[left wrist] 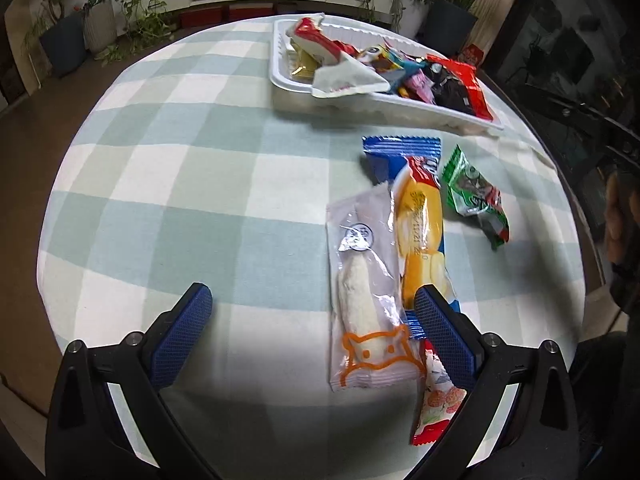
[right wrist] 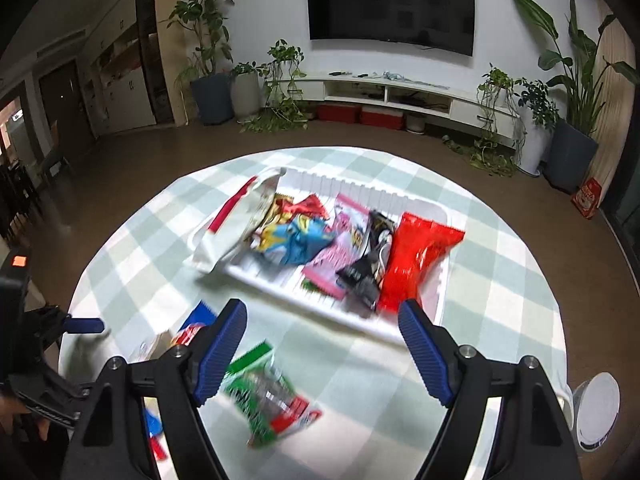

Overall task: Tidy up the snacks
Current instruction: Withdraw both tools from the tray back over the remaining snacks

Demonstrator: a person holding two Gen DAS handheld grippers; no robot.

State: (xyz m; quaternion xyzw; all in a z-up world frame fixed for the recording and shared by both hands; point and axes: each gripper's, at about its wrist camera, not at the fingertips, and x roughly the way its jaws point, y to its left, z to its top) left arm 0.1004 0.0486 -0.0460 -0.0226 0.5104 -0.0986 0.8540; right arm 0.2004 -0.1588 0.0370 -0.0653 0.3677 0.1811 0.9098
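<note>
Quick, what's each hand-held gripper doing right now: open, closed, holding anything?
Left hand-held gripper: open, holding nothing, above the clear bread packet.
Right hand-held gripper: open, holding nothing, above the green snack packet.

Snacks (left wrist: 416, 216) before tray (left wrist: 280, 76)

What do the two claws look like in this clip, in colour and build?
Both match. The left claw has two black angular arms with round silver screws near the top, each ending in a blue finger pad with a fine cross-hatched grip texture. The right claw has the same black frame and screws, with ridged blue pads. No cables or sleeves show on either.
</note>
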